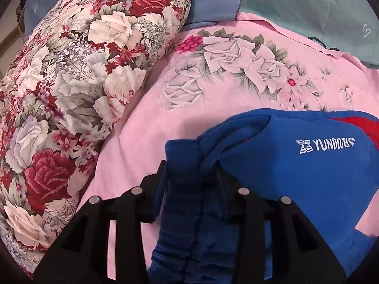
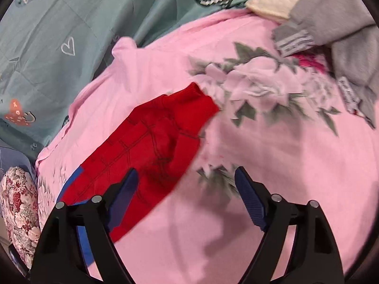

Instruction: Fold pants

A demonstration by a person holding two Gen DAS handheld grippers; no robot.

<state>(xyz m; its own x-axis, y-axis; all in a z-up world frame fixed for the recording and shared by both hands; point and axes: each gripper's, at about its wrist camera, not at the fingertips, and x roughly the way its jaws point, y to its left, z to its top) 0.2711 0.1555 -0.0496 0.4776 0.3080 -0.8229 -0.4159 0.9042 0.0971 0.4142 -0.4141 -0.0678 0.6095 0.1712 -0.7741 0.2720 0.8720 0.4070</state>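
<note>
Starting, I judge: left claw (image 1: 190, 165) pinches the pants' (image 1: 308, 165) bunched waistband at lower centre; right claw (image 2: 186, 177) spread, empty over the red leg, lower left. Folding remains.

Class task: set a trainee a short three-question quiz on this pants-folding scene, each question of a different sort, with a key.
1. True or false: the left gripper is shut on the ribbed waistband of the blue pants.
2. Which is nothing held between? A) the left gripper B) the right gripper
3. Fill in: the pants leg in the right wrist view is coloured ____.

Key: 1 true; its fingers pinch the bunched band. 2 B; its jaws stand apart above the pink sheet and the leg's edge. 3 red.
</note>
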